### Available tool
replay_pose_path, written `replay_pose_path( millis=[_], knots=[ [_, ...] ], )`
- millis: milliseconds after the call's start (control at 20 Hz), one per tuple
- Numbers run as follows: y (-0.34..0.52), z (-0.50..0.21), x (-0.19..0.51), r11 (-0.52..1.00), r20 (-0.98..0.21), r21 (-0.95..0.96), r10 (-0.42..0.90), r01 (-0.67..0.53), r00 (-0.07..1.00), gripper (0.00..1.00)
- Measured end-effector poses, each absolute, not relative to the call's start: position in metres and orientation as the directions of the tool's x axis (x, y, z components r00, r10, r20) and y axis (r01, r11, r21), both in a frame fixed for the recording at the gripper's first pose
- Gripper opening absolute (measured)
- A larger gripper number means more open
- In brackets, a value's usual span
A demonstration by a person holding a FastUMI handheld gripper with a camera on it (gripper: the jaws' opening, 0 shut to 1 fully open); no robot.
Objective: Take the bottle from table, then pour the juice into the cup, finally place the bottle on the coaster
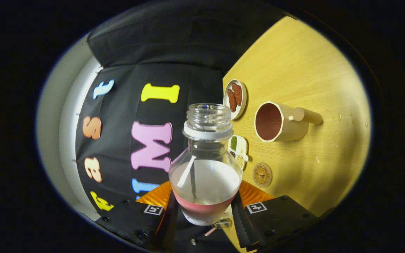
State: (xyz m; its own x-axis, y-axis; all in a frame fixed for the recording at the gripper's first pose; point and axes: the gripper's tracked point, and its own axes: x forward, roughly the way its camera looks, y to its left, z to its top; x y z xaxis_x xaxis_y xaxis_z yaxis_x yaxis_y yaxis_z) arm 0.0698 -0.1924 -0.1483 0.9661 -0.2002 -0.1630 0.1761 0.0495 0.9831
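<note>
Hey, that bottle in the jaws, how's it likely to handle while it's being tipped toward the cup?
The bottle looks like clear, hard plastic or glass, so probably stiff but slippery between the gripper jaws. It has no cap and little juice left, so it is likely light, and the liquid could slosh out quickly. Its round body might twist in the grip.

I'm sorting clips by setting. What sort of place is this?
Likely a staged recording booth, not a real kitchen: a black cloth wall backs a wooden table laid with a cup, coaster and snack dishes. The tool grips a bottle.
</note>
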Motion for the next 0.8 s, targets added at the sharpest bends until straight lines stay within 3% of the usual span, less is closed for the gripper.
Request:
replay_pose_path(
  millis=[250, 450, 600, 800],
  knots=[
    [-0.158, -0.139, 0.030, 0.465, -0.124, 0.872, -0.087, 0.150, 0.988, 0.70],
    [-0.150, -0.139, 0.007, 0.751, -0.108, 0.645, -0.093, 0.141, 0.990, 0.70],
    [-0.152, -0.145, 0.001, 0.885, -0.124, 0.429, -0.140, 0.181, 0.982, 0.70],
    [-0.145, -0.146, 0.013, 0.952, -0.157, 0.240, -0.157, 0.192, 0.975, 0.70]
  ],
)
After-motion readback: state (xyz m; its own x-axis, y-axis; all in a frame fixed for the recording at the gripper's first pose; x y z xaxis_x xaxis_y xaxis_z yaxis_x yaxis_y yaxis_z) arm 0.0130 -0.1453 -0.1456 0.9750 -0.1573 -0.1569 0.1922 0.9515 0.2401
